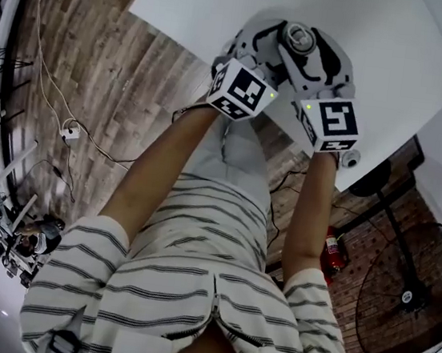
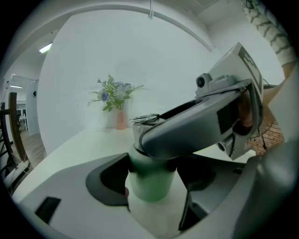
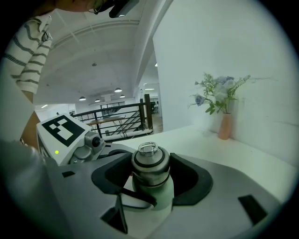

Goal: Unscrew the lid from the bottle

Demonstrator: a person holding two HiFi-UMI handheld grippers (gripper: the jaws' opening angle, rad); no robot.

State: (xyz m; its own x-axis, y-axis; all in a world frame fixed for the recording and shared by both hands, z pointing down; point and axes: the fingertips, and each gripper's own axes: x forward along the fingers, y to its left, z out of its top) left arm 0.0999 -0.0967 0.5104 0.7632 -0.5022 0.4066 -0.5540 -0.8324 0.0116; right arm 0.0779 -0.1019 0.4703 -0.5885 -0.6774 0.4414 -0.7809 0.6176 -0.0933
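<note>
The left gripper (image 2: pixel 153 179) is clamping the green bottle (image 2: pixel 148 189) by its body at the lower centre of its own view, with a pad pressing on either side. The right gripper (image 3: pixel 150 173) is gripping the metal lid (image 3: pixel 149 162) just above, its jaws narrowed onto it, and its body is crossing over the left one's jaws. Both are sitting over the white table (image 3: pixel 205 140) (whether the bottle is resting on it or being held just clear, I cannot tell).

The likeliest trouble is slip. If the left pads are not biting hard enough on the smooth body, the whole bottle will be turning with the lid. The rounded lid may also be skating inside the right pads. With the grippers crowding each other, a big roll could be knocking one against the other.
</note>
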